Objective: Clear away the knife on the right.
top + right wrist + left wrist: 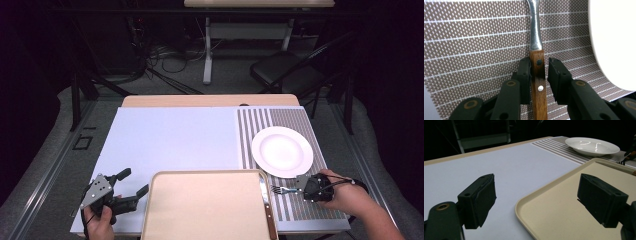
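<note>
Right gripper view: the right gripper (pixel 538 72) straddles the fork (pixel 537 62) lying on the striped placemat (pixel 474 37) beside the white plate (pixel 614 42); one pad touches the wooden handle, the other stands just off. Better to pinch squarely on the handle's flats before lifting.

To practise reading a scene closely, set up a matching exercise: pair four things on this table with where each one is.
Things:
1. round white plate
2. beige plastic tray
3. wooden-handled metal fork
4. left gripper

Places:
A. between the jaws of the right gripper
B. beside the tray's left edge, jaws wide apart
C. on the brown striped placemat, far from the person
D. at the table's near edge, in the middle

Pairs: 1-C, 2-D, 3-A, 4-B
</note>
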